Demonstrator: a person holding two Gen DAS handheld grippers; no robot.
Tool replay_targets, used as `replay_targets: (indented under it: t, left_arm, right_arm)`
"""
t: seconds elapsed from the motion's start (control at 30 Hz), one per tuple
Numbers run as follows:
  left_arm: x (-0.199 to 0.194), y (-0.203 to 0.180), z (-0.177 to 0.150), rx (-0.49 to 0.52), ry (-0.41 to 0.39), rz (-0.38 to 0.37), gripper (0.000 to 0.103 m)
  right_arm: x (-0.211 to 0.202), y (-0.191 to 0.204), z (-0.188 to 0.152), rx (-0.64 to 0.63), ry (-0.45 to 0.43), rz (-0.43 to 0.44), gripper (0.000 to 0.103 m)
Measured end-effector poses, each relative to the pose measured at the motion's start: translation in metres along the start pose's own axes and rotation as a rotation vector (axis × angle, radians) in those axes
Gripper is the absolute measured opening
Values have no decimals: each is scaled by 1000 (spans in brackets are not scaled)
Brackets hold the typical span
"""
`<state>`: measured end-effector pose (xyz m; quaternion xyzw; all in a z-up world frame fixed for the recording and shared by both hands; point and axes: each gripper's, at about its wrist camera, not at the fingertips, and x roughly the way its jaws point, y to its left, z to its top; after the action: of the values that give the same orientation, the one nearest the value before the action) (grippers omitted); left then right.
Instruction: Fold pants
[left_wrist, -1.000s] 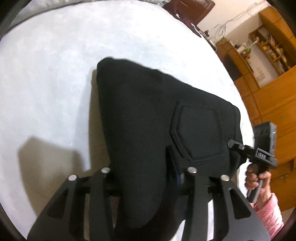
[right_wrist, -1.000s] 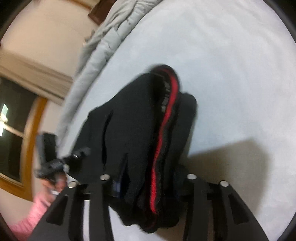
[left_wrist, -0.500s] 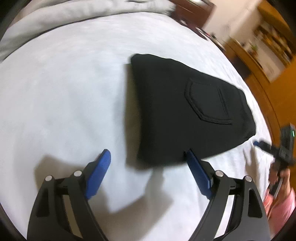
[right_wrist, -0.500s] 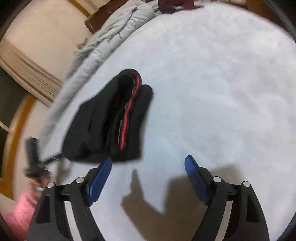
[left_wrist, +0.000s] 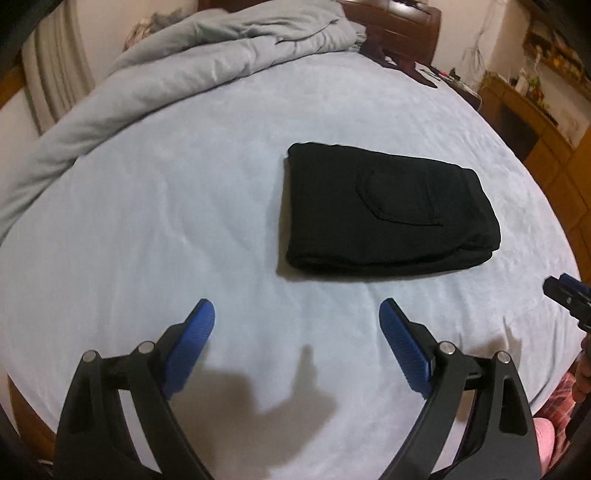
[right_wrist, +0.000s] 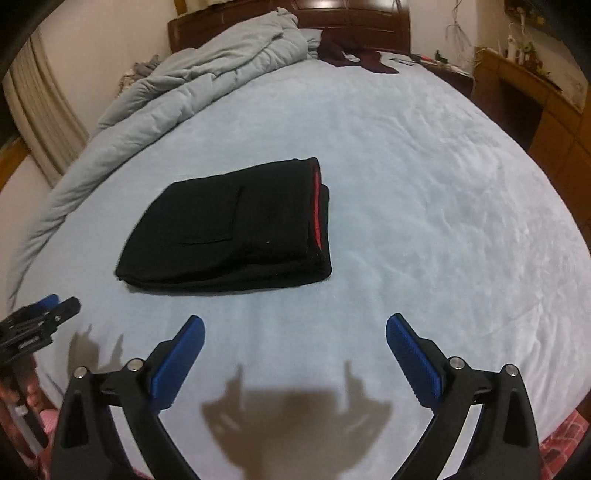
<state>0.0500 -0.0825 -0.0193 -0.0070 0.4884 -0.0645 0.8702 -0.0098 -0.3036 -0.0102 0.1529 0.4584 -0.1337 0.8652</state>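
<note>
The black pants (left_wrist: 384, 214) lie folded into a compact rectangle on the pale blue bed sheet (left_wrist: 184, 221), back pocket facing up. In the right wrist view the pants (right_wrist: 229, 225) show a red stripe along the right folded edge. My left gripper (left_wrist: 297, 317) is open and empty, held above the sheet short of the pants' near edge. My right gripper (right_wrist: 295, 332) is open and empty, also short of the pants. Each gripper shows at the edge of the other's view: the right one (left_wrist: 565, 291), the left one (right_wrist: 40, 317).
A rumpled grey duvet (left_wrist: 177, 62) lies along the far left of the bed. A dark wooden headboard (right_wrist: 351, 22) and dark red cloth (right_wrist: 354, 55) are at the far end. Wooden cabinets (left_wrist: 546, 122) stand to the right. The bed's near edge is just below the grippers.
Both grippers let go of the pants, opened and pulled back toward the near edge. The pants now lie flat and folded on the sheet.
</note>
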Motion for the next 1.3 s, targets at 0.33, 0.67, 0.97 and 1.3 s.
replay_targets:
  t: [0.33,0.67,0.97,1.3]
  left_arm:
    - [45,-26,23,35,13,-39,90]
    - [40,-8,19,-29,-30,-7,90]
    - [42,-10,16,-51,-24,-36,91]
    - [50,-20,12,6,-21,6,91]
  right_arm:
    - [62,24,5,14,68,-60,99]
    - [39,36,7,-23,-8,-196,99]
    - [34,33,4,-23,-3,-92,99]
    - [38,29,0,-5,7,-80,99]
